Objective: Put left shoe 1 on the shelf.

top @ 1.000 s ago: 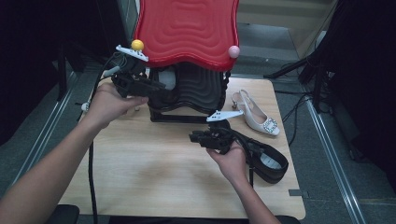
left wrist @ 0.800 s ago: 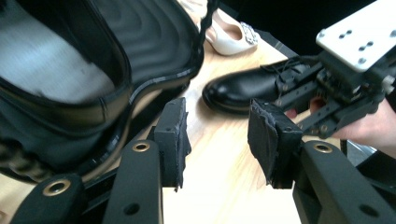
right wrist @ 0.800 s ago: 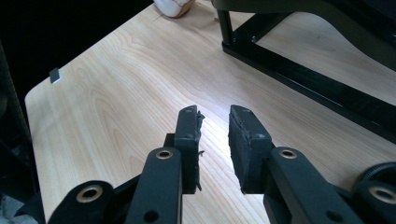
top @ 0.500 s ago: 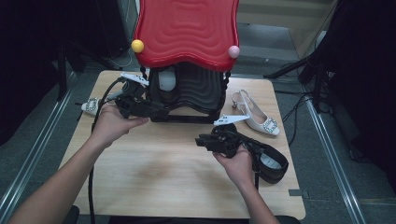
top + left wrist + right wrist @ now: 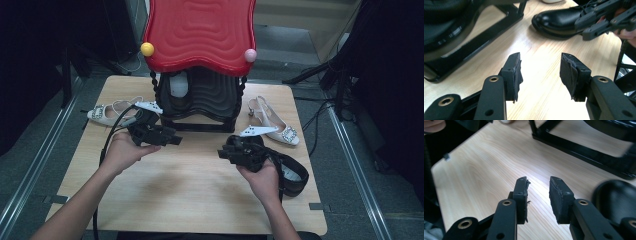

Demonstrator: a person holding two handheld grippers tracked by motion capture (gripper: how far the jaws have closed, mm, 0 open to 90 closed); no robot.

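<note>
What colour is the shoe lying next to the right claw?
Glossy black. The shoe shows best in the left gripper view, beside the right claw.

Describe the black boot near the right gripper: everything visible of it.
The black boot looks like glossy, smooth leather with a rounded toe and laces on top. It stands upright on the wooden table, toe toward the black rack base, its open top showing a pale lining in the high view. The right gripper is just beside it, jaws empty; contact is unclear.

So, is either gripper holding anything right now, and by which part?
Nothing is held. The left gripper and the right gripper both stand open over the bare table, jaws having just been opening.
</note>
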